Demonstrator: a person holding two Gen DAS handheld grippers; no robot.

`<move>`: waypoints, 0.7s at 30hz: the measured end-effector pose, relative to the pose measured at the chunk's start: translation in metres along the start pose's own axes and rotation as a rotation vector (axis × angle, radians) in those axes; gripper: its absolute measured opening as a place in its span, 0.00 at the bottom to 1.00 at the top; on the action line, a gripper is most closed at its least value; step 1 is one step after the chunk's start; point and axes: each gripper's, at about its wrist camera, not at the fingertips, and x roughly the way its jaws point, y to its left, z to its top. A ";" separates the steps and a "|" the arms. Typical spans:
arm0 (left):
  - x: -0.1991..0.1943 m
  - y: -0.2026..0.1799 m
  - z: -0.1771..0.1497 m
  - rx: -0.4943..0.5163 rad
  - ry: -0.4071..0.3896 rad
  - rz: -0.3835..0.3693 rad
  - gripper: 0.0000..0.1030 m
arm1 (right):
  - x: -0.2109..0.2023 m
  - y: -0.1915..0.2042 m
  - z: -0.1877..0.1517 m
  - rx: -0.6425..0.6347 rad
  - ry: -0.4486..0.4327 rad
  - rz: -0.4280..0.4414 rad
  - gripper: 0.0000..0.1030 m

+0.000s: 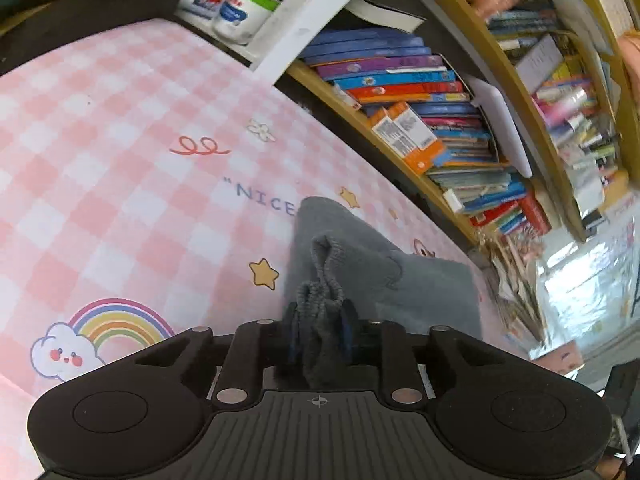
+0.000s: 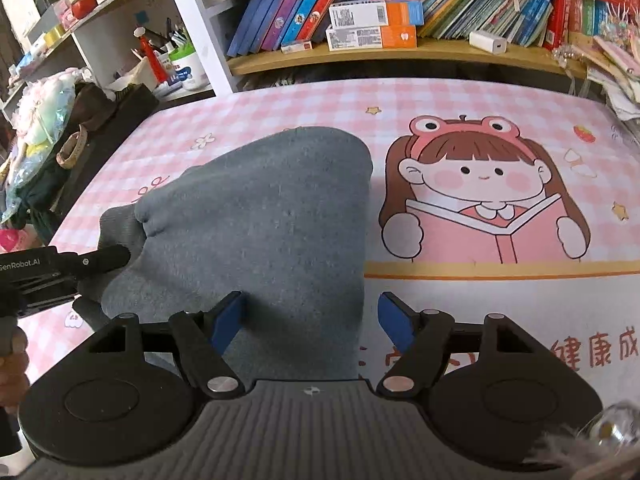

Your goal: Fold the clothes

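Note:
A grey knit garment [image 2: 264, 220] lies on the pink checked table mat [image 2: 440, 104], folded into a rough wedge. My left gripper [image 1: 320, 332] is shut on a bunched ribbed edge of the grey garment [image 1: 360, 264] and holds it lifted off the mat. In the right wrist view the left gripper [image 2: 100, 260] shows at the garment's left side. My right gripper [image 2: 310, 320] is open, its blue pads either side of the garment's near right edge, with nothing gripped.
A bookshelf [image 2: 400, 52] full of books runs along the far edge of the table. A white shelf unit with a pen holder and a jar [image 2: 188, 68] stands at the far left. Bags and soft toys [image 2: 40, 128] crowd the left side.

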 end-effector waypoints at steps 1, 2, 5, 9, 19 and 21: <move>-0.001 -0.003 0.002 0.013 0.001 0.009 0.26 | 0.001 -0.001 0.000 0.005 0.002 0.002 0.69; -0.002 -0.007 0.004 0.029 0.001 0.023 0.31 | 0.001 -0.001 0.001 0.011 0.005 0.004 0.69; -0.010 -0.018 0.008 0.067 -0.022 0.055 0.64 | 0.002 -0.009 0.003 0.071 0.008 0.031 0.69; -0.011 -0.025 0.012 0.099 -0.004 -0.014 0.79 | 0.006 -0.027 0.005 0.213 0.023 0.085 0.69; 0.040 -0.012 0.013 0.038 0.191 0.001 0.78 | 0.033 -0.056 0.014 0.420 0.125 0.215 0.69; 0.046 -0.013 0.010 0.038 0.216 -0.004 0.77 | 0.037 -0.057 0.014 0.433 0.144 0.234 0.69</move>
